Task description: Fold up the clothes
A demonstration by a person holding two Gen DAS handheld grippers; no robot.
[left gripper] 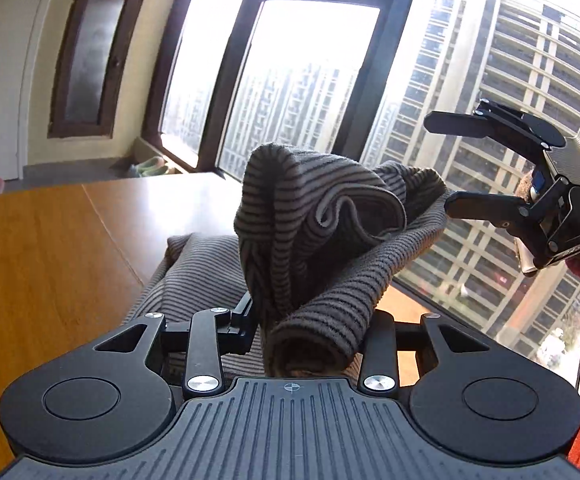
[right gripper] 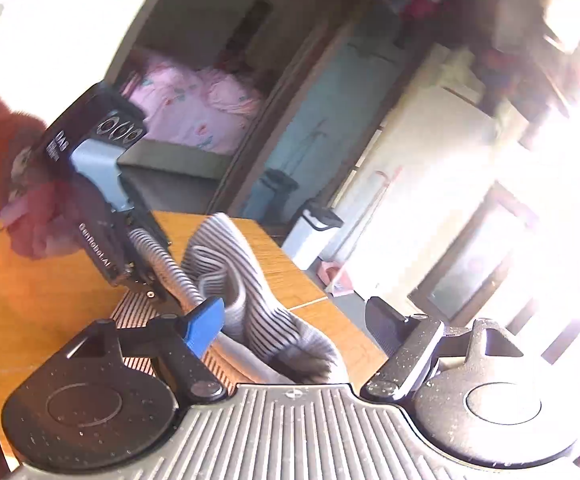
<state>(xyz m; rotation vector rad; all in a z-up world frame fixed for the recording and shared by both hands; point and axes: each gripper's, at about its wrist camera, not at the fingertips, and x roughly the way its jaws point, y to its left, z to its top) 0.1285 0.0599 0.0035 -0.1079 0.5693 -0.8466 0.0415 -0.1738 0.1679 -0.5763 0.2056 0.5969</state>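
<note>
Your left gripper (left gripper: pixel 305 320) clamps striped sweater (left gripper: pixel 321 216), bunched, lifted off desk (left gripper: pixel 50 260) near window-side edge. Right gripper (left gripper: pixel 445 164) released, jaws apart, just beside sweater's raised end. Desk left of sweater bare.

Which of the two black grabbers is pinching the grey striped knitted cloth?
The left gripper: it is clamped on the grey striped knitted cloth. The right gripper has jaws wide apart, pinching nothing.

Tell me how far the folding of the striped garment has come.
Little looks finished: the striped garment is bunched and lifted, with part lying on the table. In hand: the left tool pinches a fold, while the right tool stands open beside it. Flattening and folding remain.
</note>
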